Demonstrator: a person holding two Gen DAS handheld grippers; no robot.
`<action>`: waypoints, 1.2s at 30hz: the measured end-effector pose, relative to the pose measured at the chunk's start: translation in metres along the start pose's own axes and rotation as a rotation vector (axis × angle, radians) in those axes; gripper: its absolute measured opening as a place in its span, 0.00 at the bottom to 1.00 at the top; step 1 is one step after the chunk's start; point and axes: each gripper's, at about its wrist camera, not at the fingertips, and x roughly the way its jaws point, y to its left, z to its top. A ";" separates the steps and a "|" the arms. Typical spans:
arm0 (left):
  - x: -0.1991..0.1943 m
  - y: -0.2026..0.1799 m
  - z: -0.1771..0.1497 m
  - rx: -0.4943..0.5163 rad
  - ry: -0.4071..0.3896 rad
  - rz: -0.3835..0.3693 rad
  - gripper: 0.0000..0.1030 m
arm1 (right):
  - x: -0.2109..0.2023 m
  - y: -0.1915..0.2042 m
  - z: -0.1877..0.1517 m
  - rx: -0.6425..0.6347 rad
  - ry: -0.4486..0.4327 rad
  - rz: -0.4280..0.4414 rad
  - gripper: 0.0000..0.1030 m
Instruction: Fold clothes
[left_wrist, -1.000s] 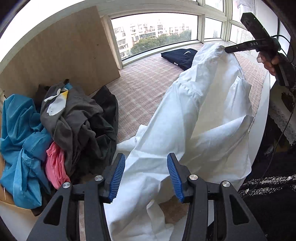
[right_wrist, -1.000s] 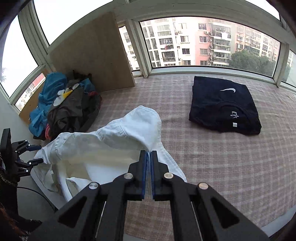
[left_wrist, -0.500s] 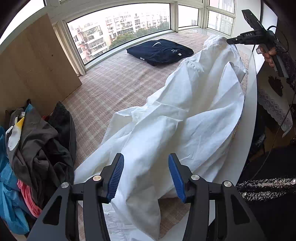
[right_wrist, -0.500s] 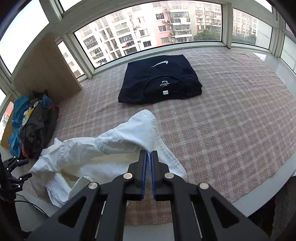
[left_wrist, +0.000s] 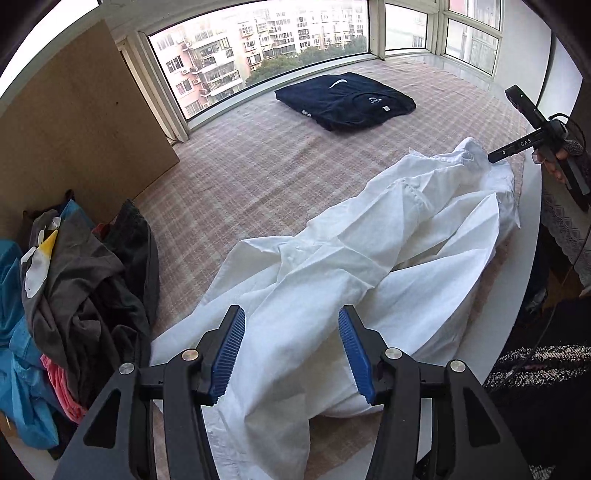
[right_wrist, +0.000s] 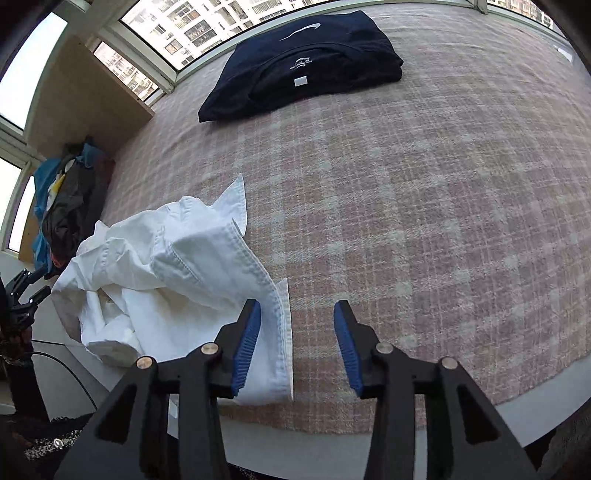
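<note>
With the right gripper (right_wrist: 297, 345) fingers just sprung apart off the white garment (left_wrist: 369, 266), its hem beside the left finger, and the left gripper (left_wrist: 291, 354) fingers spread around bunched cloth, the rumpled garment on the table (right_wrist: 443, 184) could fold crooked.

Daylight pours in through the windows (left_wrist: 266, 62) along the far side, soft and even; sky panes at the top left blow out to white; shadows stay faint; both views are sharp, no motion blur; heavy fisheye bending at the edges, with black vignette in the corners.
</note>
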 end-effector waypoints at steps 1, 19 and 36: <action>-0.001 -0.001 -0.002 -0.011 0.004 0.004 0.49 | 0.004 0.002 0.003 -0.015 0.009 0.037 0.42; 0.001 -0.098 0.024 0.197 -0.044 -0.125 0.60 | -0.064 0.036 0.024 -0.169 -0.176 -0.214 0.03; 0.078 -0.104 0.067 0.369 0.124 -0.209 0.68 | -0.038 0.012 0.015 -0.150 -0.098 -0.228 0.03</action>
